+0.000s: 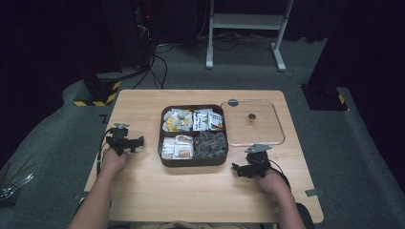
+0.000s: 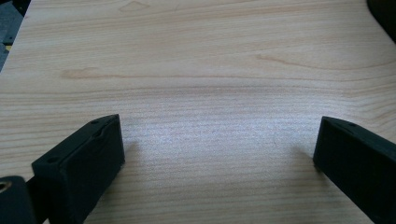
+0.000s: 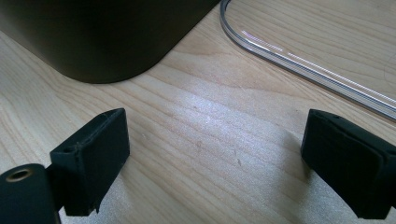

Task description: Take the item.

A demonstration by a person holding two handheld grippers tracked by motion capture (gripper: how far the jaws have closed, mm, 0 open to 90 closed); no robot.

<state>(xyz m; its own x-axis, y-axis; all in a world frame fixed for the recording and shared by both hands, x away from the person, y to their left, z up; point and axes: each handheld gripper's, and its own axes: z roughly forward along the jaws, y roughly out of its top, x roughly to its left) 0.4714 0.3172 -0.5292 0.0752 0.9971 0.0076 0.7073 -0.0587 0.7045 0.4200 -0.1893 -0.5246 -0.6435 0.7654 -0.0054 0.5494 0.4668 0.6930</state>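
Open desk on both sides, snack box and lid crowd the middle

Left gripper has bare desk ahead between its wide-apart jaws, box just to its side. Right gripper sits near the box's front corner, with the clear lid lying flat just beyond; only a narrow strip of wood runs between box and lid. The desk's front half is free, hands aside. Box compartments are packed with packets.

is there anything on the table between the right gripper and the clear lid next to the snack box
Nothing visible. The right gripper sits open on bare table, with the clear lid just ahead and the brown snack box off to one side.
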